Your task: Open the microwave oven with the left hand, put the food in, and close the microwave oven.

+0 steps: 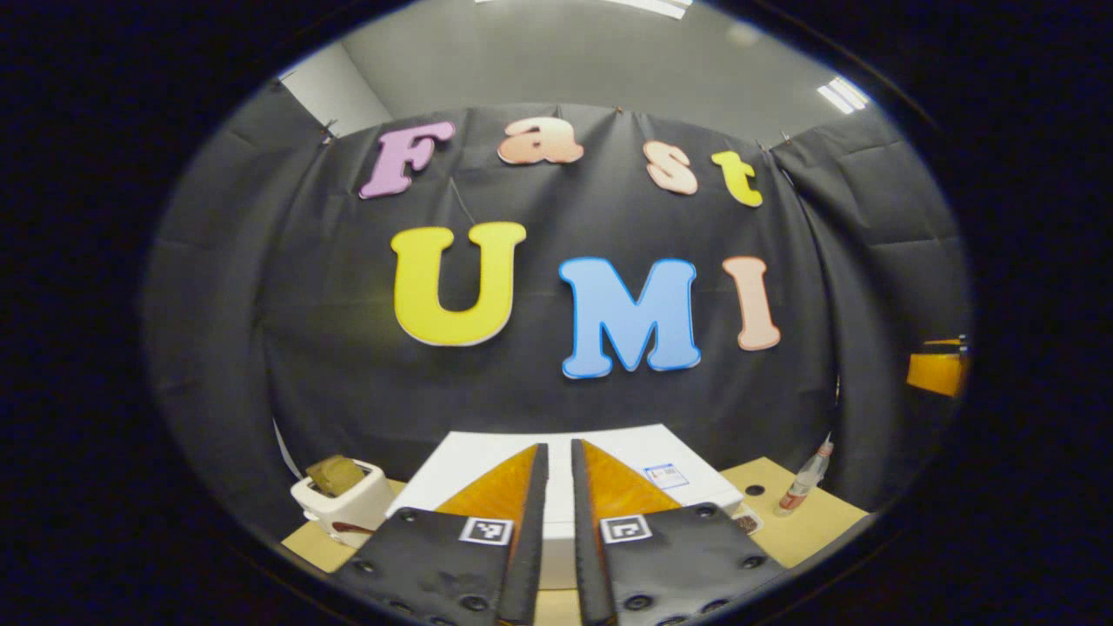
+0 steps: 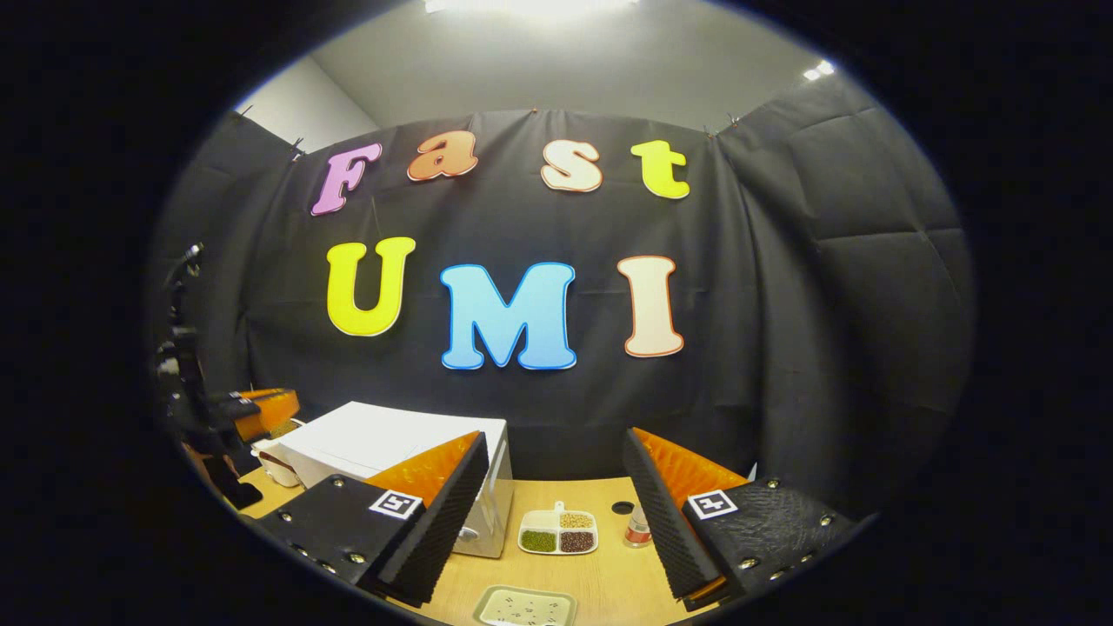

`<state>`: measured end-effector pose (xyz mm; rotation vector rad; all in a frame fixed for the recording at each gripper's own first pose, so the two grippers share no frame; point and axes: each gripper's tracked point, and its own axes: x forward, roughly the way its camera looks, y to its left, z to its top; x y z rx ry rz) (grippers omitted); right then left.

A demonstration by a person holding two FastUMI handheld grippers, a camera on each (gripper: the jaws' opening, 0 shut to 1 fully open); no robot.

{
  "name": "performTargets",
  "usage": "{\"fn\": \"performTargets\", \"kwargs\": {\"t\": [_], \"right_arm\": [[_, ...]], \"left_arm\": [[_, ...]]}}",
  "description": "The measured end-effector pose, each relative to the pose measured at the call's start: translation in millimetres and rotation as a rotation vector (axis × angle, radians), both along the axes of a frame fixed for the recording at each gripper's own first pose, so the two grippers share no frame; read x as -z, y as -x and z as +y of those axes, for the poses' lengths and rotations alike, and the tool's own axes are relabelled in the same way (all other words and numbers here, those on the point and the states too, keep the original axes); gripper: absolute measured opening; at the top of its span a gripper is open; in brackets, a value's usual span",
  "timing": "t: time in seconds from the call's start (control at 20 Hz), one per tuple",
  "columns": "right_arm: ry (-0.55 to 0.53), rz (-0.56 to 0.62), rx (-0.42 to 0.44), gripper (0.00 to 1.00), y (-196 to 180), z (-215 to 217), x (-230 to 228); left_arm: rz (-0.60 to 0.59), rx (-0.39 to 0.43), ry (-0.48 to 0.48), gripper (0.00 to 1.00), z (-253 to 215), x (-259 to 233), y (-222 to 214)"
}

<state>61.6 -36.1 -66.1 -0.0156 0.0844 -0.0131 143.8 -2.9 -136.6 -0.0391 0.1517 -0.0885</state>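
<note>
Left gripper view: the left gripper (image 1: 558,487) hangs above the microwave oven (image 1: 487,461), fingers nearly together with 1 narrow gap between them, gripping nothing.
Right gripper view: the right gripper (image 2: 556,513) is spread wide and empty, above the front part of the table (image 2: 609,574).
Microwave oven position: at the table's back-left part, white, with its top face toward the left gripper; in the right gripper view the door appears closed.
Food position: a divided dish (image 2: 558,532) with 3 fillings rests mid-table, just right of the oven's front corner; a flat tray (image 2: 526,607) lies at the front edge.
Other items: a toaster (image 1: 341,500) stands left of the oven; a small bottle (image 2: 639,527) stands right of the dish.
Key relation: the oven lies directly ahead of and below the left gripper, its long side running across that gripper's line of approach; the left gripper is judged nearer.
Step in hand: door opening is not yet done; the handle is not discernible.
</note>
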Motion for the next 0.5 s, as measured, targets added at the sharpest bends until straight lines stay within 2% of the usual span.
{"fn": "performTargets", "kwargs": {"t": [0.05, 0.1, 0.15, 0.2, 0.5], "right_arm": [[-0.011, -0.017, -0.005, 0.95, 1.4, 6.8, -9.6], [-0.024, -0.032, -0.007, 0.95, 3.5, 13.3, -19.7], [-0.033, -0.044, -0.01, 0.95, 5.2, 19.3, -27.6], [-0.035, -0.051, -0.011, 0.95, 6.7, 25.7, -35.0], [-0.028, -0.063, -0.04, 0.95, 21.3, 61.8, -81.0]], "left_arm": [[-0.024, -0.02, -0.006, 0.51, 9.4, -19.8, 12.0], [-0.042, -0.026, -0.006, 0.64, 16.5, -33.1, 20.2], [-0.061, -0.032, 0.001, 0.94, 23.6, -49.2, 27.2], [-0.073, -0.043, 0.015, 0.98, 31.4, -62.3, 36.9], [-0.06, -0.06, 0.092, 0.97, 79.9, -122.7, 59.6]]}}
